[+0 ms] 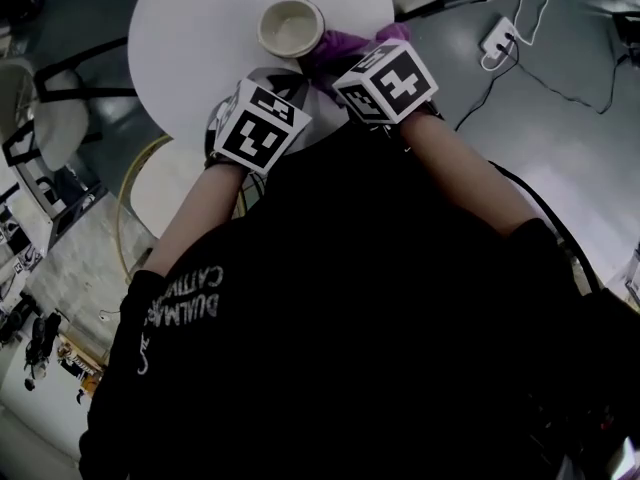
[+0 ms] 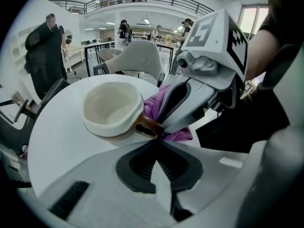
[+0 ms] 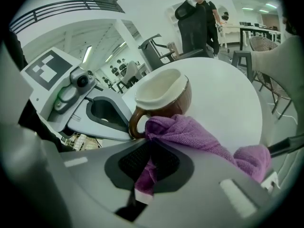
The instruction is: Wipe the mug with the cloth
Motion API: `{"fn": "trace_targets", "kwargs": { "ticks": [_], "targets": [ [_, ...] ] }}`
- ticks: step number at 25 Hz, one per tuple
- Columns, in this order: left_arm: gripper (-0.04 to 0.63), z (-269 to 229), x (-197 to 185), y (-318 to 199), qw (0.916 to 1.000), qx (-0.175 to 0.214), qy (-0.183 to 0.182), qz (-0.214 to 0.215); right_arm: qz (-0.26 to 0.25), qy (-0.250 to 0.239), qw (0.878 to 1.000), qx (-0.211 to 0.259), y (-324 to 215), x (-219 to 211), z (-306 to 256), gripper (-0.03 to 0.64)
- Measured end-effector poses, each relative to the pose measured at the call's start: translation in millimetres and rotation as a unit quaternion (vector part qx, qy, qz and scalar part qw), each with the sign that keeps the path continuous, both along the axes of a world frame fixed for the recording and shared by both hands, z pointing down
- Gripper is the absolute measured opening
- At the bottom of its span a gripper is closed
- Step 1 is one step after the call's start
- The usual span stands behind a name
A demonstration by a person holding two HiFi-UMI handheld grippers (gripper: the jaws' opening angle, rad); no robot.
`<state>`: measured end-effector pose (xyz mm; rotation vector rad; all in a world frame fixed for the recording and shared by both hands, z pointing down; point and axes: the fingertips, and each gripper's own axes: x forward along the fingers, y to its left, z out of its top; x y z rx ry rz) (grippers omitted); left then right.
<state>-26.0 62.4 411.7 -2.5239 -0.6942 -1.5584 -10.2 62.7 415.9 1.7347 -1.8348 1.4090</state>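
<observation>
Holding the mug [image 2: 111,110] tight by its handle, the left gripper [image 2: 158,137] should hold it steady while the right gripper [image 3: 149,145], pinching the cloth [image 3: 190,132], rubs its side.

Cream-white rim and inside on the mug [image 3: 161,96], glossy brown outside and handle. Purple cloth [image 3: 190,132] against it. White table [image 1: 190,38] beneath the mug. Black-and-white square markers on left gripper [image 2: 156,137] and right gripper [image 3: 149,144]; pale grey bodies, black pads [image 3: 128,163].
</observation>
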Motion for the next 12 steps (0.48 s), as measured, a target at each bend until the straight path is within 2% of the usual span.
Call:
{"fn": "trace_targets", "kwargs": {
  "ticks": [4,9,12],
  "targets": [
    [0.002,-11.9,-6.1,-11.0,0.9996,-0.007,0.001,-0.029,-0.021,-0.011,1.0,-0.011,-6.0,-4.8,-5.9,0.021],
    [0.002,-29.9,3.1,-10.4,0.9969,-0.023,0.028,-0.07,-0.037,-0.034,0.998,-0.032,2.7,-3.3,-10.2,0.021],
    [0.002,-35.7,14.3,-4.9,0.994,-0.018,0.042,-0.099,-0.073,-0.044,0.996,-0.037,9.8,5.4,-8.9,0.021]
  ]
}}
